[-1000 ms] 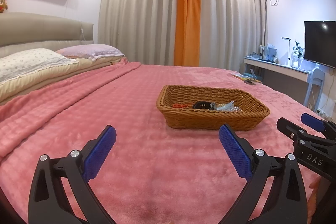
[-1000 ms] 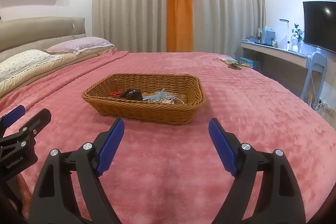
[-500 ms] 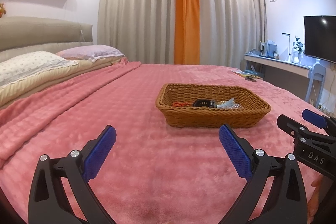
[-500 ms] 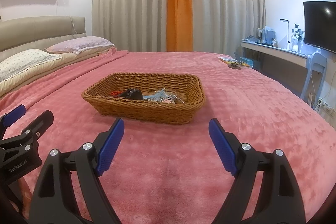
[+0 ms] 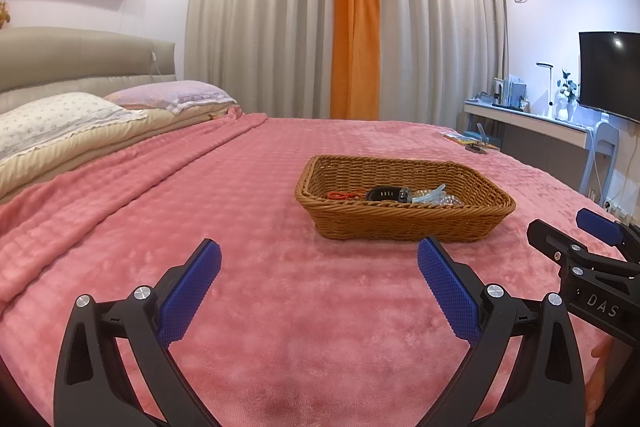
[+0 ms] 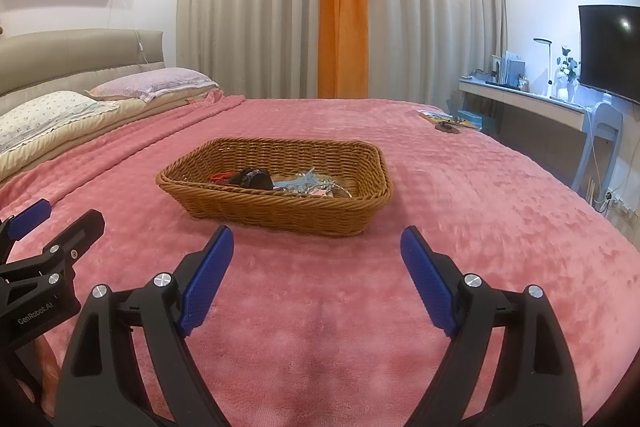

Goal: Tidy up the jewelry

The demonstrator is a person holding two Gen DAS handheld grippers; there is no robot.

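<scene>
I am holding the left gripper [image 5: 318,285] and the right gripper [image 6: 316,269] over the near part of the bed [image 5: 248,227], both spread wide and gripping nothing. The jewelry [image 6: 280,181] is lying tangled in the wicker basket [image 6: 280,211] mid-bed. I am worrying that chains will snag together, or that the light basket will slide on the plush cover. Open bed is lying all around it.

Home bedroom: bed [image 5: 280,287], pillows [image 5: 60,115], curtains [image 5: 280,27].
</scene>
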